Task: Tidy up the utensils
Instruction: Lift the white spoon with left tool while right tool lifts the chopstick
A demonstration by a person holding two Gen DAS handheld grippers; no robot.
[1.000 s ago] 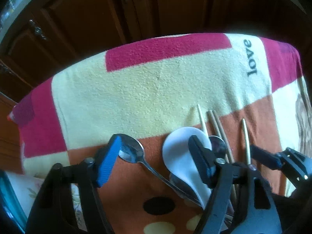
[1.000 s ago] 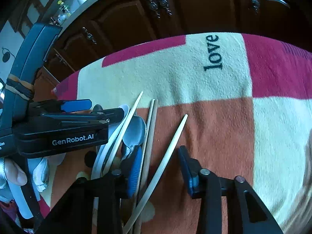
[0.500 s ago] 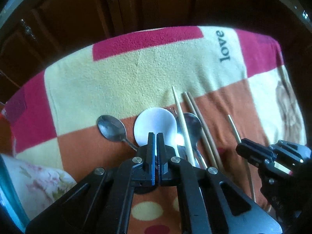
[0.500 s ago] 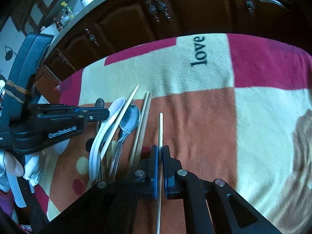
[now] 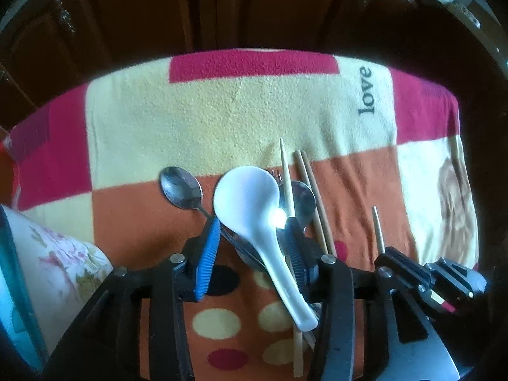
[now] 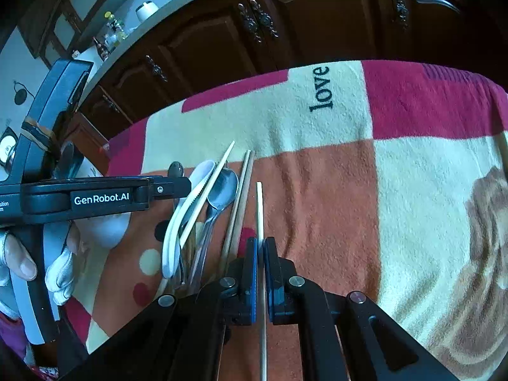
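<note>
Clamping a single pale wooden chopstick [image 6: 260, 209], the right gripper [image 6: 260, 247] is holding its blue pads tight on the stick, which is running straight between them and pointing toward the far edge of the checked red, cream and orange fleece blanket [image 6: 333, 190] printed with "love". The left gripper [image 5: 250, 238] is opening its jaws, blue ribbed pads either side of the white plastic soup spoon [image 5: 254, 209]; the spoon's neck is sitting between them, pads not pressing on it. Lying just left of that spoon is 1 small steel teaspoon [image 5: 181, 187], bowl up, its handle running under the left pad. Lying right of the white spoon: 1 pale chopstick [image 5: 287, 187] crossing a second steel spoon [image 5: 301, 203], then 2 darker wooden chopsticks [image 5: 312, 197] side by side. A fork's tines seem to be peeking out behind the white spoon, too hidden to be sure. All utensils are resting in 1 loose pile on the orange square of the blanket; no tray or holder is showing. A gloved hand [image 6: 60, 273] is gripping the left tool's handle in the right wrist view. Dark wooden cabinets [image 6: 222, 41] are standing behind.
</note>
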